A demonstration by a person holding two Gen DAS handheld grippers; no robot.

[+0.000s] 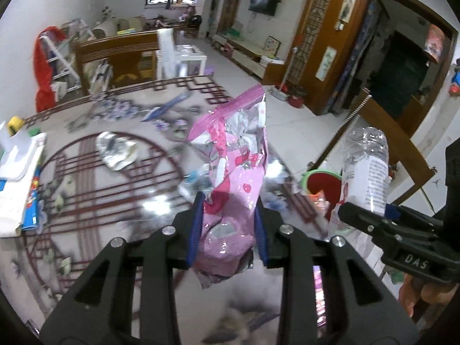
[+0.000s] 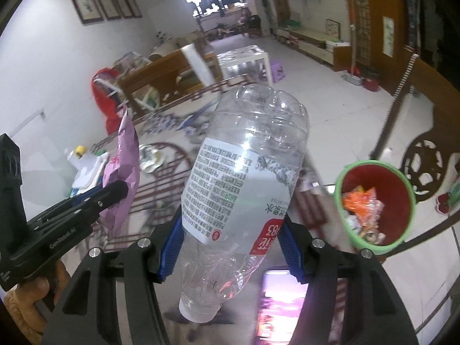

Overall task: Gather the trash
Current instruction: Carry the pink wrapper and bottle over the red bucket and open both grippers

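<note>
My left gripper (image 1: 228, 224) is shut on a crumpled pink foil snack bag (image 1: 233, 155), which stands up between its blue pads above the patterned table (image 1: 86, 178). My right gripper (image 2: 230, 241) is shut on an empty clear plastic bottle (image 2: 244, 172), cap end toward the camera, white label facing up. In the left wrist view the right gripper (image 1: 373, 215) with the bottle (image 1: 365, 166) shows at the right. In the right wrist view the left gripper (image 2: 115, 189) with the pink bag (image 2: 123, 172) shows at the left. A red bin with a green rim (image 2: 373, 201) holds wrappers, right of the bottle.
A crumpled silver wrapper (image 1: 118, 149) lies on the table, with a white and blue carton (image 1: 20, 189) at its left edge. A lit phone screen (image 2: 281, 302) lies below the right gripper. A dark wooden chair back (image 2: 425, 155) stands behind the bin. A hand (image 2: 34, 296) holds the left gripper.
</note>
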